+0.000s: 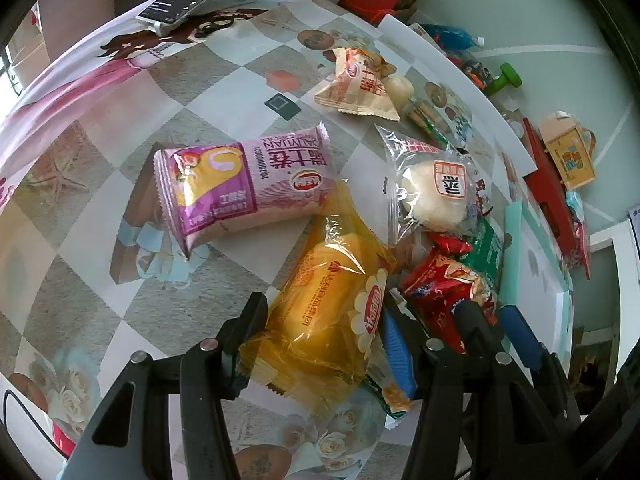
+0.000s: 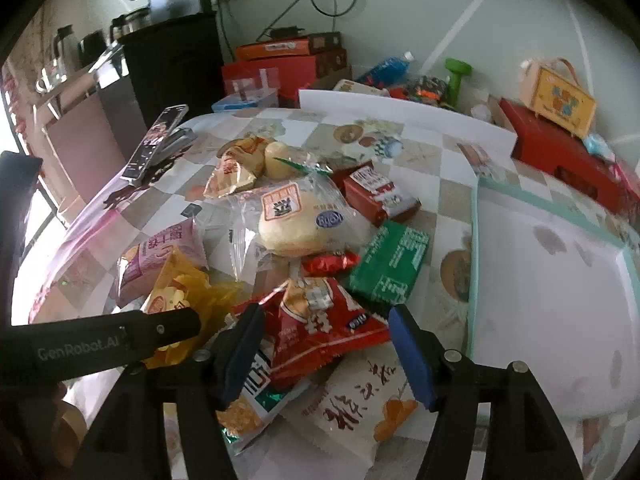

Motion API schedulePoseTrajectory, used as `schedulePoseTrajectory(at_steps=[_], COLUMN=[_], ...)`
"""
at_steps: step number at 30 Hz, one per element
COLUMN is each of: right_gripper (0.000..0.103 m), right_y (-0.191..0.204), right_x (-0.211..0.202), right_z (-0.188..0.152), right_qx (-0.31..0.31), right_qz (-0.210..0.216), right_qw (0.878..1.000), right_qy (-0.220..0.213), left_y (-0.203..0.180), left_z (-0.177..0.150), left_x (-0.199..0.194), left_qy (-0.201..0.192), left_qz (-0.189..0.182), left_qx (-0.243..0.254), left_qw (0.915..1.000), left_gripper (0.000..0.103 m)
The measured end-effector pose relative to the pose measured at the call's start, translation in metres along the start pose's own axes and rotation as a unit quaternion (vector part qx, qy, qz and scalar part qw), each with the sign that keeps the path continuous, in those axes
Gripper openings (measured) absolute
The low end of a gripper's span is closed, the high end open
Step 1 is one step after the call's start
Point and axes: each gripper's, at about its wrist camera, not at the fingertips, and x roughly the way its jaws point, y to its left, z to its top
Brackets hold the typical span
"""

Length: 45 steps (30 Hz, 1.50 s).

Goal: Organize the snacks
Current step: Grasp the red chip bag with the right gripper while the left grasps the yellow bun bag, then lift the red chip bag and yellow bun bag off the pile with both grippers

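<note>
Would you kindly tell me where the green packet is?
In the right wrist view, the green packet lies centre-right, between the red packet and the white tray.

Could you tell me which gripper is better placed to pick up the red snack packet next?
Probably the right gripper: its open jaws already straddle the red snack packet. The left gripper brackets the yellow cake packet instead.

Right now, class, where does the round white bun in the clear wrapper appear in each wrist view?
Left wrist view: the round white bun lies right of centre, beyond the yellow cake packet.
Right wrist view: the bun sits near the centre, behind the red snack packet.
Shared landmark: the purple snack packet, left of the bun in both.
</note>
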Motion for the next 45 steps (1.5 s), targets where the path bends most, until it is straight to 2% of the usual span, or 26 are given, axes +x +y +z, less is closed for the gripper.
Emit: schedulePoseTrajectory(at_steps=[4, 8, 17, 20, 21, 22, 29, 37, 45], right_gripper=[0.080, 0.080, 0.080, 0.078, 0.070, 0.068, 0.066, 0.066, 0.064], right_y=[0.005, 0.008, -0.001, -0.002, -0.003, -0.004, -0.002, -0.002, -0.016], right_x=[0.004, 0.013, 0.030, 0.028, 0.028, 0.027, 0.023, 0.005, -0.022], right_z=[0.001, 0.003, 0.003, 0.003, 0.003, 0.003, 0.003, 0.007, 0.009], right_qx=[-0.018, -0.032, -0.002, 0.006, 0.011, 0.016, 0.014, 0.011, 0.037], right_qz=[0.002, -0.009, 0.002, 0.010, 0.013, 0.019, 0.019, 0.015, 0.022], right_qw=[1.000, 0.999, 1.000, 1.000, 1.000, 0.999, 0.999, 1.000, 0.999], right_qy=[-0.006, 0.000, 0.025, 0.024, 0.024, 0.025, 0.028, 0.006, -0.022], left_y=[0.004, 0.006, 0.006, 0.006, 0.005, 0.005, 0.004, 0.004, -0.009], left_z=[0.000, 0.000, 0.001, 0.001, 0.001, 0.001, 0.001, 0.001, -0.002], left_x=[-0.001, -0.002, -0.001, -0.001, 0.000, 0.000, -0.001, -0.009, -0.018], left_qy=[0.001, 0.003, 0.006, 0.007, 0.007, 0.007, 0.004, -0.011, -0.020], left_qz=[0.000, -0.004, -0.003, -0.004, -0.003, -0.003, -0.002, -0.015, -0.025], left_qx=[-0.007, -0.011, -0.015, -0.017, -0.017, -0.016, -0.014, -0.014, 0.008], left_qw=[1.0000, 0.9999, 0.9999, 0.9998, 0.9998, 0.9998, 0.9999, 0.9997, 0.9995], left_gripper=[0.058, 0.058, 0.058, 0.058, 0.058, 0.058, 0.058, 0.054, 0.047])
